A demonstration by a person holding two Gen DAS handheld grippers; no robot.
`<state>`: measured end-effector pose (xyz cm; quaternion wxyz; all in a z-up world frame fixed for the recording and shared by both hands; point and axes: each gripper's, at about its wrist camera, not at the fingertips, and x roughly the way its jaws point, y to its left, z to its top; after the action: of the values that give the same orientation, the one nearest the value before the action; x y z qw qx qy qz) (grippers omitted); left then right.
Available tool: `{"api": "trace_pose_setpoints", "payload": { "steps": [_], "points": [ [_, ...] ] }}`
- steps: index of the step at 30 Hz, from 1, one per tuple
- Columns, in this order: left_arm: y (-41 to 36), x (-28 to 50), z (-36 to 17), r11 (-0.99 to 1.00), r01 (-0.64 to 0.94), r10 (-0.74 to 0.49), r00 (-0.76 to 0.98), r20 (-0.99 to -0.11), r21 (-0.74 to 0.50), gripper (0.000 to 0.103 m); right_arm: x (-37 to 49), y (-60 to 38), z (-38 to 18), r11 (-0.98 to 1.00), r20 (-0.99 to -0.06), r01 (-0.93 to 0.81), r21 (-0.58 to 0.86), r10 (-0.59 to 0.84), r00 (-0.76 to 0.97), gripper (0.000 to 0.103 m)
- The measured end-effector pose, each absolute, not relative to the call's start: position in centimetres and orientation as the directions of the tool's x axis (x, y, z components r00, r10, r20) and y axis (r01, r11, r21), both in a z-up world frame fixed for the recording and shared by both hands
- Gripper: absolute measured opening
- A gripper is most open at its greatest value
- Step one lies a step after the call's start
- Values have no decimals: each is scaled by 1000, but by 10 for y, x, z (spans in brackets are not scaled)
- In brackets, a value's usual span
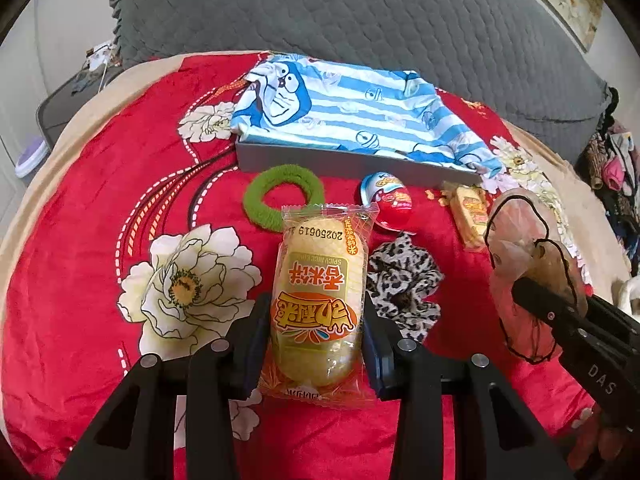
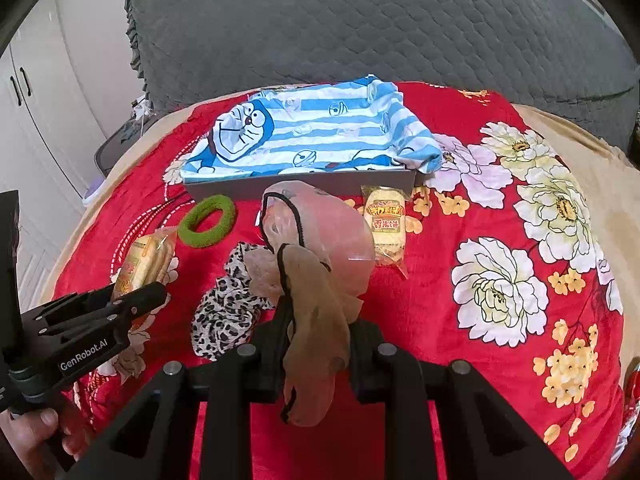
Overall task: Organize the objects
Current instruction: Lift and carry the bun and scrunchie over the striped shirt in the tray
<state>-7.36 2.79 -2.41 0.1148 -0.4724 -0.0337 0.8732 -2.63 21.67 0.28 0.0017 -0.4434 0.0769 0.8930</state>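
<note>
My left gripper (image 1: 316,316) is shut on a yellow rice-cracker packet (image 1: 320,292), also seen in the right wrist view (image 2: 142,260). My right gripper (image 2: 316,332) is shut on a sheer beige stocking with black trim (image 2: 316,280), which also shows in the left wrist view (image 1: 528,256). On the red floral blanket lie a green hair ring (image 1: 280,196) (image 2: 206,220), a leopard-print scrunchie (image 1: 404,284) (image 2: 228,308), a chocolate egg (image 1: 386,200) and a second cracker packet (image 1: 472,216) (image 2: 386,224). Behind them stands a grey box (image 1: 352,162) (image 2: 240,188) lined with a blue striped cartoon cloth (image 1: 352,108) (image 2: 312,132).
The red blanket (image 2: 440,260) covers a rounded surface with a beige edge (image 1: 60,152). A grey quilted cover (image 1: 360,12) lies behind the box. White cupboards (image 2: 24,128) stand at the left. Clothes (image 1: 616,168) are piled at the far right.
</note>
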Motion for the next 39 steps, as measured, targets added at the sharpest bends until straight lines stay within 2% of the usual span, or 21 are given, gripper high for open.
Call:
{"api": "trace_pose_setpoints", "payload": {
  "steps": [13, 39],
  "points": [
    [30, -71, 3, -978, -148, 207, -573, -793, -148, 42, -23, 211, 29, -994, -738, -44, 97, -42, -673, 25],
    [54, -100, 50, -978, -191, 192, -644, -740, -88, 42, -48, 217, 74, -991, -658, -31, 130, -63, -750, 25]
  ]
}}
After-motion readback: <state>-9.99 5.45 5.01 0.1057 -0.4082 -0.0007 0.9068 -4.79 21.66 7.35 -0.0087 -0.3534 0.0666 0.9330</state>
